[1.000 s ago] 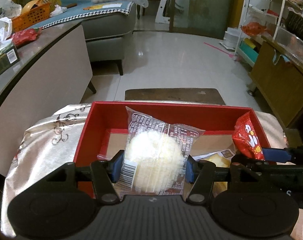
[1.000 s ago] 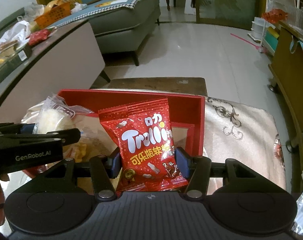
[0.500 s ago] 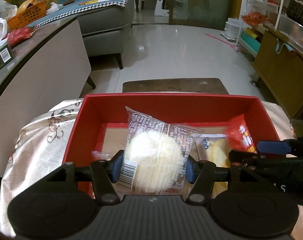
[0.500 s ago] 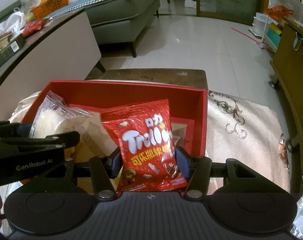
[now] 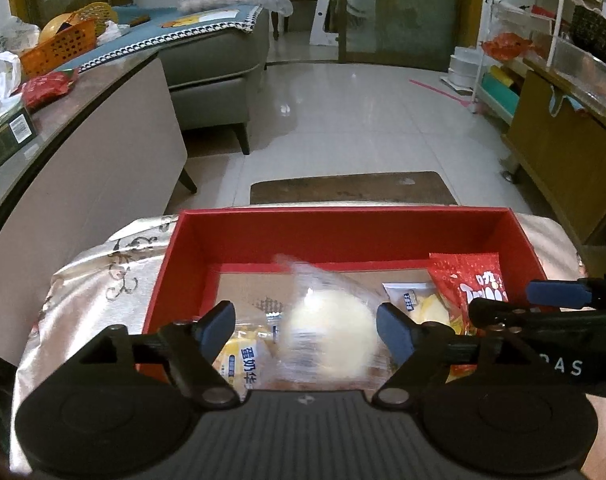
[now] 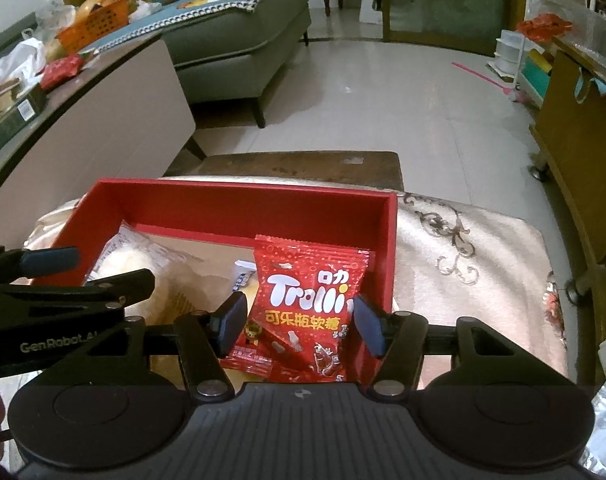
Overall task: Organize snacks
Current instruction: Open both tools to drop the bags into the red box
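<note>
A red box (image 5: 343,220) stands on a patterned cloth; it also shows in the right wrist view (image 6: 239,200). My left gripper (image 5: 306,330) is open over the box. A clear-wrapped white pastry (image 5: 331,336), blurred, lies loose between its fingers and shows in the right wrist view (image 6: 123,260). My right gripper (image 6: 299,322) is open over the box's right side. The red Trolli gummy bag (image 6: 303,300) sits loose between its fingers and shows in the left wrist view (image 5: 475,284). Yellow cake packets (image 5: 243,356) lie in the box.
A wooden stool (image 5: 351,188) stands just beyond the box. A long grey counter (image 5: 83,152) with clutter runs along the left. A grey sofa (image 5: 215,64) is at the back. A wooden cabinet (image 5: 563,152) and wire shelf are at the right.
Both grippers have opened. The pastry has dropped from my left gripper into the box. The Trolli bag has been let go by my right gripper and rests in the box.
</note>
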Action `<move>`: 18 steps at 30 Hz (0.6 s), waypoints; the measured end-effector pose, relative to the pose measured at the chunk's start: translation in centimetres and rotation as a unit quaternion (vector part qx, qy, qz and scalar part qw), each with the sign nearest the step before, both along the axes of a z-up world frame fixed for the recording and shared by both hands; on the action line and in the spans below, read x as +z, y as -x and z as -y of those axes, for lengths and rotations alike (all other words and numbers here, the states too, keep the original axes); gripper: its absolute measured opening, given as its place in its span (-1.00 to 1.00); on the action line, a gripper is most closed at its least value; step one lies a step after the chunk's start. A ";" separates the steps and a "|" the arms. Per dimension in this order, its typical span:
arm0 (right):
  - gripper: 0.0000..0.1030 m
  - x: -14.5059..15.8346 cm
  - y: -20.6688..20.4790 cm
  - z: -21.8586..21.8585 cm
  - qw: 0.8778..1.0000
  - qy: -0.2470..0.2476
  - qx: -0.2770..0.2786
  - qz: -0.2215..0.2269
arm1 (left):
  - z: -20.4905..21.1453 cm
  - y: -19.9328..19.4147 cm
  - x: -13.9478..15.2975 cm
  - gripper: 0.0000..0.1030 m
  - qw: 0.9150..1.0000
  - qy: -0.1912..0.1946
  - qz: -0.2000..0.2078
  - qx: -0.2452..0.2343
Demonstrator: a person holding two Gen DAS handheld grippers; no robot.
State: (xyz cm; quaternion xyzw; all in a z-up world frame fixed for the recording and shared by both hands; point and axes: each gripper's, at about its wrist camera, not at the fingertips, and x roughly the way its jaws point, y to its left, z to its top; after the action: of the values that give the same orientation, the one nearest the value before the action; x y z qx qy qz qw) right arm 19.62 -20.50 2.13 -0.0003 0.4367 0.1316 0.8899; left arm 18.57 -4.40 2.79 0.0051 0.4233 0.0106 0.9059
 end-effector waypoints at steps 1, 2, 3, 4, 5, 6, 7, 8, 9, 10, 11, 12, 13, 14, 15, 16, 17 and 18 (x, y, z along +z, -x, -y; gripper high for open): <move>0.31 0.1 0.0 0.1 1.000 0.000 -0.002 0.001 | -0.1 0.1 0.1 0.42 1.000 0.000 0.002 0.001; 0.32 0.2 0.1 0.1 1.000 -0.001 -0.004 0.003 | -0.1 0.1 0.2 0.42 1.000 0.001 0.004 0.000; 0.32 0.3 0.2 0.2 1.000 -0.002 -0.005 0.005 | -0.1 0.2 0.3 0.43 1.000 0.001 0.006 0.000; 0.33 0.5 0.2 0.2 1.000 -0.004 -0.006 0.007 | -0.2 0.3 0.4 0.43 1.000 0.000 0.007 0.000; 0.34 0.6 0.3 0.2 1.000 -0.005 -0.006 0.008 | -0.2 0.3 0.5 0.43 1.000 0.000 0.008 0.000; 0.35 0.7 0.4 0.2 1.000 -0.004 -0.006 0.009 | -0.3 0.4 0.6 0.44 1.000 0.000 0.009 0.001; 0.35 0.8 0.5 0.2 1.000 -0.004 -0.006 0.011 | -0.3 0.5 0.7 0.44 1.000 0.001 0.009 0.002; 0.36 0.8 0.6 0.1 1.000 -0.004 -0.005 0.011 | -0.4 0.6 0.8 0.44 1.000 0.001 0.009 0.003; 0.36 0.9 0.7 0.1 1.000 -0.004 -0.004 0.012 | -0.5 0.6 0.8 0.44 1.000 0.001 0.010 0.003; 0.37 1.0 0.9 0.0 1.000 -0.004 -0.004 0.013 | -0.6 0.7 0.9 0.44 1.000 0.001 0.010 0.003; 0.38 1.0 1.0 -0.1 1.000 -0.003 -0.004 0.013 | -0.6 0.8 1.0 0.44 1.000 0.001 0.011 0.003; 0.38 1.1 1.1 -0.1 1.000 -0.003 -0.003 0.013 | -0.6 0.9 1.1 0.44 1.000 0.001 0.011 0.003; 0.39 1.2 1.3 -0.1 1.000 -0.003 -0.003 0.013 | -0.7 1.1 1.2 0.44 1.000 0.002 0.012 0.003; 0.40 1.3 1.5 -0.2 1.000 -0.003 -0.003 0.014 | -0.7 1.2 1.3 0.44 1.000 0.003 0.014 0.003; 0.40 1.4 1.6 -0.2 1.000 -0.003 -0.002 0.014 | -0.8 1.3 1.4 0.44 1.000 0.003 0.014 0.003; 0.40 1.5 1.7 -0.3 1.000 -0.003 -0.002 0.015 | -0.8 1.5 1.5 0.44 1.000 0.002 0.014 0.002; 0.40 1.5 1.9 -0.3 1.000 -0.002 -0.001 0.016 | -0.9 1.6 1.5 0.44 1.000 0.002 0.014 0.001; 0.40 1.6 1.9 -0.4 1.000 -0.001 -0.001 0.016 | -0.9 1.7 1.6 0.44 1.000 0.001 0.014 0.001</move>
State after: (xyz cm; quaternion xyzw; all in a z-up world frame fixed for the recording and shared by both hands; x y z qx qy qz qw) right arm 17.69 -20.11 3.72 -0.0014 0.4222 0.1312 0.8970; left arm 16.87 -3.46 4.35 0.0038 0.4106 0.0113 0.9117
